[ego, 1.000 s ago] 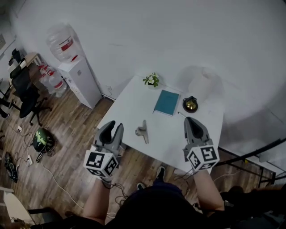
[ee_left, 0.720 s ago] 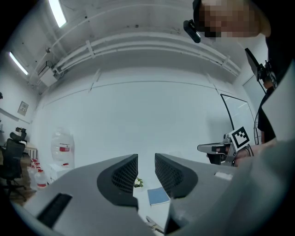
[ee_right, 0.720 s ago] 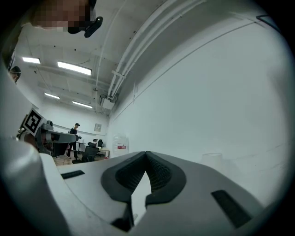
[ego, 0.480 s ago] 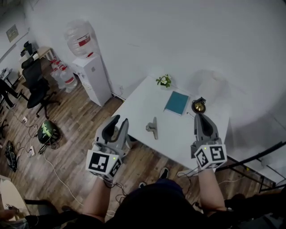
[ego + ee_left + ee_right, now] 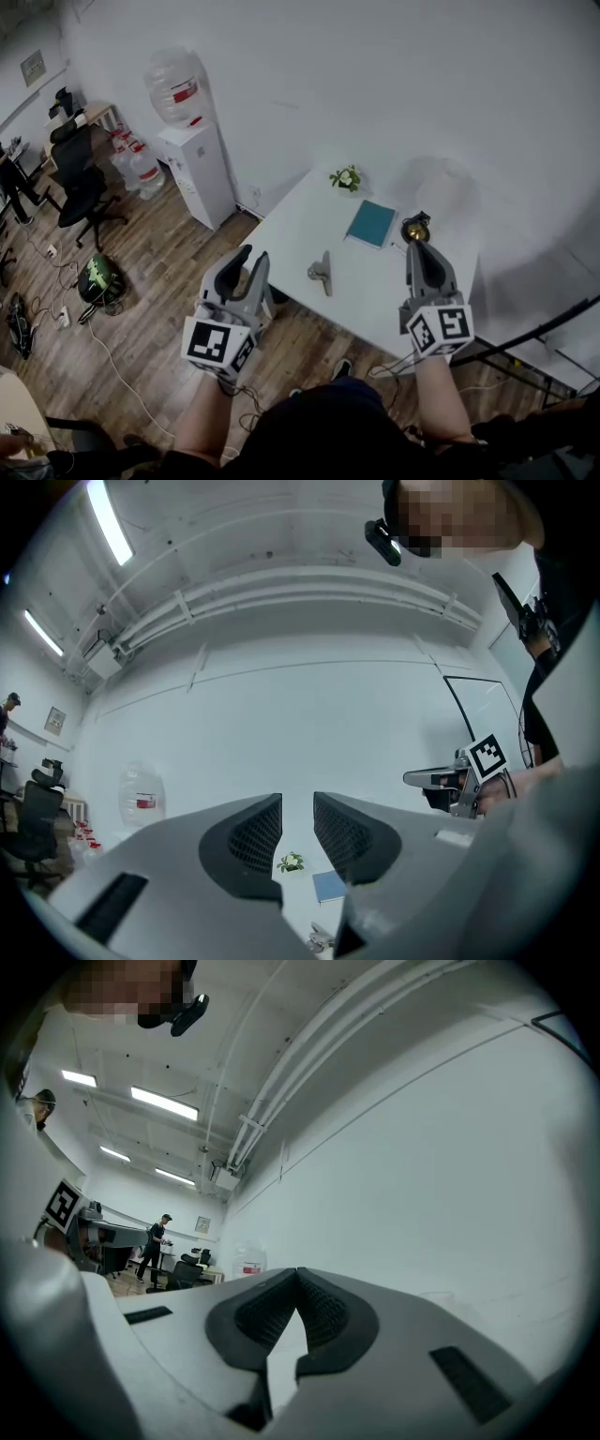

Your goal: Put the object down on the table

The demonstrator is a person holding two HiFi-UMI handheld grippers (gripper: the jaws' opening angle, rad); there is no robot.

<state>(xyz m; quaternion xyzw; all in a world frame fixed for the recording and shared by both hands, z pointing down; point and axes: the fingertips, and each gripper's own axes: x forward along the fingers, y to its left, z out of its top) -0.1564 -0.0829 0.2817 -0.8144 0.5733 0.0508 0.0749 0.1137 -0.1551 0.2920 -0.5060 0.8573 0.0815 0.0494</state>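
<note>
Two grippers are held up near the front edge of the white desk [image 5: 298, 225]. The left gripper [image 5: 253, 255] has its fingers apart with nothing between them, and they have just been closing a little. The right gripper [image 5: 418, 247] has its fingers shut tip to tip, with nothing in them. The grey metal thing [image 5: 321, 272] lies on the desk near the front edge. A small plant [image 5: 346, 177] sits by the far edge. A blue book [image 5: 371, 223] lies closer to the right edge.
</note>
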